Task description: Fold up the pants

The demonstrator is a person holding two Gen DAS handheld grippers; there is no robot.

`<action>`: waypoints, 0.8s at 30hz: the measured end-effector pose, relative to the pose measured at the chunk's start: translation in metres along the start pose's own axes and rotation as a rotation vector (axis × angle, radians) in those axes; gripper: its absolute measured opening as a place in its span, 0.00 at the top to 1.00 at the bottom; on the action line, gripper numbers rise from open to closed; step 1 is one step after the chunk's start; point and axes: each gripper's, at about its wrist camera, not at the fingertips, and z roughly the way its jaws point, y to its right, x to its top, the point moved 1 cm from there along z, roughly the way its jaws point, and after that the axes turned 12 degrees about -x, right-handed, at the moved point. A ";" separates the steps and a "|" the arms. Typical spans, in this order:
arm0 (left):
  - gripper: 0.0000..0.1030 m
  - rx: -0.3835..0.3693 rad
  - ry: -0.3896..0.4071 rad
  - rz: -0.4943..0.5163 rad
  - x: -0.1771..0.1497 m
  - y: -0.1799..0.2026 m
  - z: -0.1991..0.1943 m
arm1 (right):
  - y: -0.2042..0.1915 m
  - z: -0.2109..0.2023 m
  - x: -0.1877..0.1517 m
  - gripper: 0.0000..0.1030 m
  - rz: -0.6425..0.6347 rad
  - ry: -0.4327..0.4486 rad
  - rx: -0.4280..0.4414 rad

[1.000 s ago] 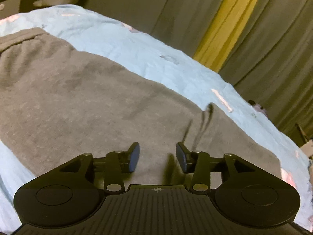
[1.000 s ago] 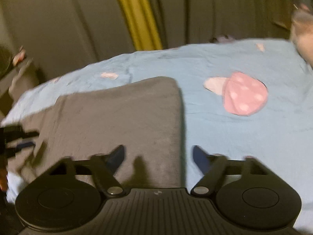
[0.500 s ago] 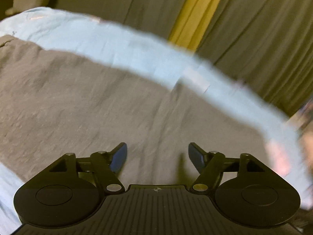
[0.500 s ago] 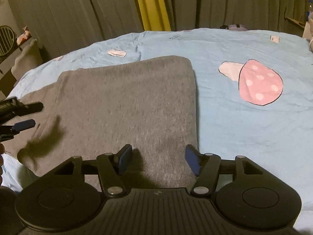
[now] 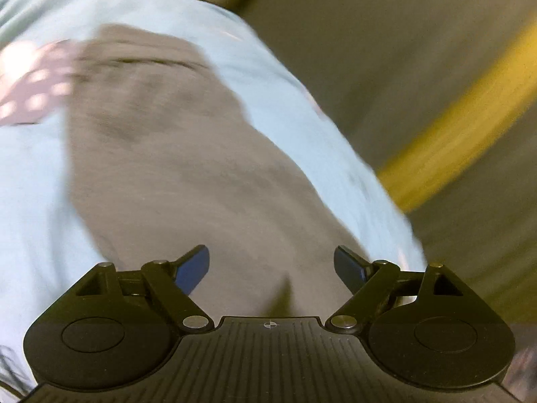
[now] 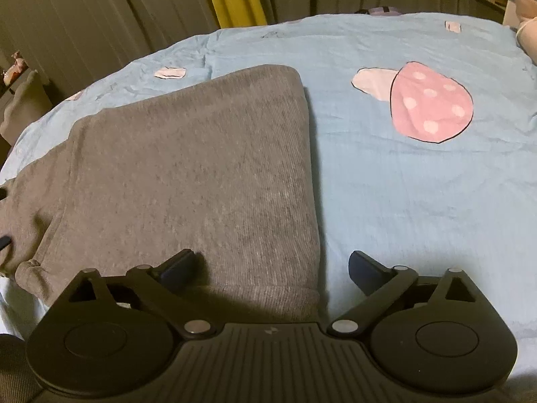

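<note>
Both grippers, left gripper and right gripper, are opening empty above the gray pants, whose folded right edge runs near-to-far between the right gripper's fingers.

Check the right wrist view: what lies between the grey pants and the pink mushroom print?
Only bare blue bedsheet lies between the grey pants and the pink mushroom print. The right wrist view shows this clearly.

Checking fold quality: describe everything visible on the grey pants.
The grey pants look like soft ribbed knit, lying flat and folded on the light blue bedsheet. The right edge is straight and rounded; a second layer sticks out lower left, rumpled. Neither open gripper holds the cloth; the right gripper hangs over the near right corner.
</note>
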 end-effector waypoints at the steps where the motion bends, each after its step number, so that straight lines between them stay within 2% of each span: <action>1: 0.15 0.000 0.043 -0.028 0.008 -0.013 -0.010 | 0.001 0.000 0.000 0.04 0.004 -0.004 0.002; 5: 0.14 0.009 0.224 -0.131 0.041 -0.068 -0.049 | 0.000 0.002 0.001 0.04 0.010 -0.010 -0.001; 7: 0.13 -0.009 0.265 -0.201 0.051 -0.091 -0.061 | -0.001 0.003 0.001 0.04 0.008 -0.009 -0.005; 10: 0.13 -0.054 0.274 -0.279 0.061 -0.117 -0.062 | -0.001 0.004 0.002 0.04 0.011 -0.011 -0.007; 12: 0.14 -0.095 0.244 -0.304 0.066 -0.125 -0.052 | -0.001 0.005 0.002 0.04 0.014 -0.013 -0.008; 16: 0.15 -0.151 0.176 -0.321 0.070 -0.134 -0.035 | -0.002 0.006 0.002 0.04 0.015 -0.013 -0.012; 21: 0.15 -0.258 0.189 -0.327 0.079 -0.146 -0.027 | -0.002 0.007 0.002 0.04 0.017 -0.012 -0.013; 24: 0.16 -0.272 0.176 -0.311 0.083 -0.152 -0.017 | -0.002 0.008 0.002 0.04 0.021 -0.010 -0.010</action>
